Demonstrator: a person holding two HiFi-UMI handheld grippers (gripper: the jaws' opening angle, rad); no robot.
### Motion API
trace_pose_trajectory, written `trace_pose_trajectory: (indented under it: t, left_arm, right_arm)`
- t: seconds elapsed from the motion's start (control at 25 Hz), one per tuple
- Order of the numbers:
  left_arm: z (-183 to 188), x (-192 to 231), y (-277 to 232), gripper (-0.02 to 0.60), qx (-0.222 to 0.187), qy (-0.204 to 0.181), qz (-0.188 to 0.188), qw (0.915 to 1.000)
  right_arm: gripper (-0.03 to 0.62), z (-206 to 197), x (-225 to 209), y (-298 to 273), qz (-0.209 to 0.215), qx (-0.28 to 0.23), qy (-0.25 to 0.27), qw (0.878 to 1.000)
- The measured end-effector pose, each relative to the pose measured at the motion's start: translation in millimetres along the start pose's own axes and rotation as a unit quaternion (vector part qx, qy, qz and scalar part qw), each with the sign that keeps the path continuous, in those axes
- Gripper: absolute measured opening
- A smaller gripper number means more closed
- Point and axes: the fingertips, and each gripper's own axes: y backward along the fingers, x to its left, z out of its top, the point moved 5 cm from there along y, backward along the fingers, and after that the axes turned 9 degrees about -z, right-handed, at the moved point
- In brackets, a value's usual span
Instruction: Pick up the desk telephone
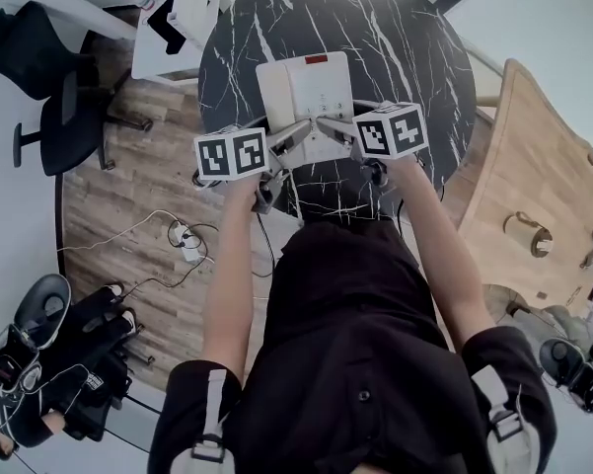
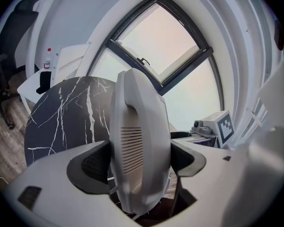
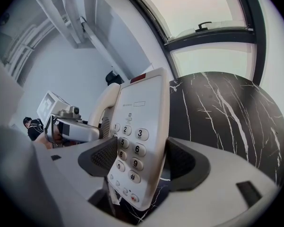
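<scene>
Head view shows the phone [image 1: 304, 87] near the front edge of the black marble table [image 1: 405, 38], directly before the person, with both grippers meeting at its near end. The left gripper [image 1: 288, 138] comes in from the left and the right gripper [image 1: 333, 131] from the right, so each takes its own half.

Left gripper view: the jaws are clamped on the handset [image 2: 139, 126], a dark pad [image 2: 92, 167] pressed to each flank. Gripping there probably keeps the handset from slipping off its cradle when the phone rises.

Right gripper view: these jaws are closed on the keypad [image 3: 130, 150] side of the body, with pads [image 3: 182, 162] against both edges and the left gripper [image 3: 68, 126] visible just beyond.

A two-sided hold suits a wide, loose-topped thing, since it shares the weight and checks tipping. The phone looks tilted, but whether it has left the table I cannot tell.
</scene>
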Motion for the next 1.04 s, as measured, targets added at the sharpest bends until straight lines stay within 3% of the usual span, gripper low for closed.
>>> trace_pose_trajectory:
  t: [1.04]
  left_arm:
    - [-1.8, -0.8, -3.8, 0.383, 0.006, 0.01, 0.003, 0.9999]
  right_arm:
    - [0.341, -0.2, -3.5, 1.5, -0.012, 0.018, 0.018, 1.0]
